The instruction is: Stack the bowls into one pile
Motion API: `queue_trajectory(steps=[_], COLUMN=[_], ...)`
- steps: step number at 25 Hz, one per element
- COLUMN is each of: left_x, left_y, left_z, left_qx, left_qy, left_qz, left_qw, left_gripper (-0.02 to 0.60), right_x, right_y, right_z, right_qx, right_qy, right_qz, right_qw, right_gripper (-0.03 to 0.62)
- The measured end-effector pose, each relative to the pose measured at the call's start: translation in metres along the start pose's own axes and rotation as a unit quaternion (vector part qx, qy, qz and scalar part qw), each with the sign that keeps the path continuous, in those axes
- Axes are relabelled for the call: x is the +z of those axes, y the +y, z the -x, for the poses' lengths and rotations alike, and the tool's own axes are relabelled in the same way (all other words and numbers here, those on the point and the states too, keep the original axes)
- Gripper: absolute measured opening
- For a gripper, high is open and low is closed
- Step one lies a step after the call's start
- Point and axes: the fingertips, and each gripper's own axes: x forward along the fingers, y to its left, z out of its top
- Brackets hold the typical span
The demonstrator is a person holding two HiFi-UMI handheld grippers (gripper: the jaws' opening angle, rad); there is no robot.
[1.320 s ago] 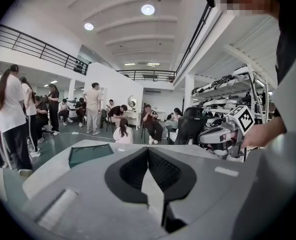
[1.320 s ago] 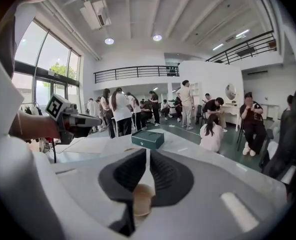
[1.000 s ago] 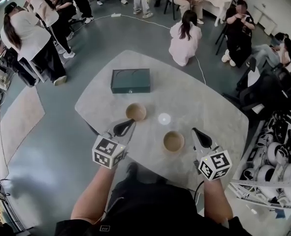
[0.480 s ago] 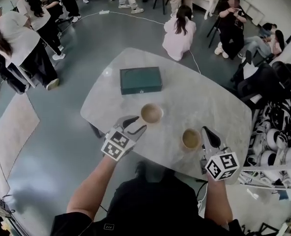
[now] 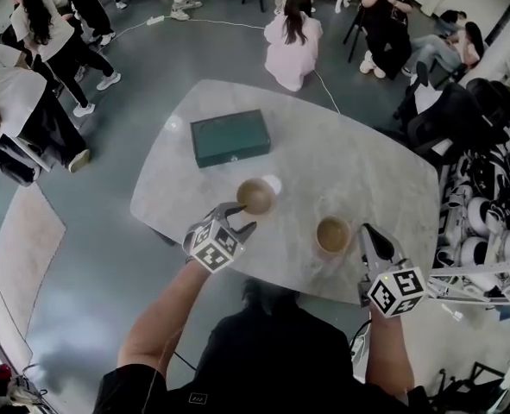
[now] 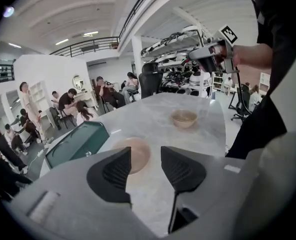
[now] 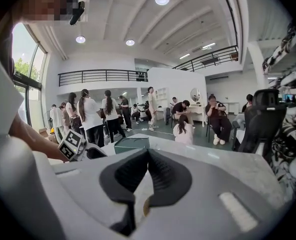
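On the table (image 5: 358, 158), just on the person's side of the dark green box (image 5: 230, 137), one tan bowl (image 5: 255, 196) sits upright. The second bowl (image 5: 333, 235) stands farther from the box, off to its right and close to the table's near edge, well apart from the first. Neither is stacked.

The left hand-held gripper (image 5: 240, 216) hangs on the near side of the tan bowl, tilted downward, its jaws opening and already wide. In the left gripper view that bowl (image 6: 132, 153) shows through the gap ahead of the pads (image 6: 112, 171), not between them. The box (image 6: 72, 145) lies to its left and the second bowl (image 6: 184, 118) beyond it.

The right hand-held gripper (image 5: 366, 231) sits just beside the second bowl, on the side away from the box, with its jaws pressed together and gripping nothing. In the right gripper view the closed pads (image 7: 163, 176) cover most of the table, and the box (image 7: 131, 144) shows above them.
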Motion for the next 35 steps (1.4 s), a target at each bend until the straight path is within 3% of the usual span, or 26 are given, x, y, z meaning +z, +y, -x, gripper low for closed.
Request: queue_trajectory(steps=[11, 18, 25, 29, 35], left_x=[-0.034, -0.048, -0.054, -0.046, -0.035], left_y=[0.001, -0.001, -0.001, 0.001, 0.005], left_z=[-0.062, -0.086, -0.091, -0.084, -0.059], left_qx=[-0.044, -0.042, -0.041, -0.033, -0.025], left_qy=[0.107, 0.158, 0.186, 0.167, 0.117], left_qz=[-0.064, -0.12, -0.153, -0.138, -0.058], left_qw=[0.9912, 0.9792, 0.9697, 0.9757, 0.9912], left_gripper=[0.179, 0.172, 0.037, 0.026, 0.021], right_x=[-0.015, -0.024, -0.016, -0.016, -0.01], right_y=[-0.038, -0.05, -0.04, -0.034, -0.016], right_z=[-0.007, -0.013, -0.006, 0.004, 0.016], right_qx=[-0.006, -0.003, 0.0, -0.008, -0.027], right_qy=[0.013, 0.021, 0.017, 0.015, 0.012], right_qz=[-0.025, -0.031, -0.026, -0.025, -0.015], right_qw=[1.0, 0.999, 1.0, 1.0, 0.999], right_gripper=[0.004, 0.005, 0.005, 0.005, 0.005])
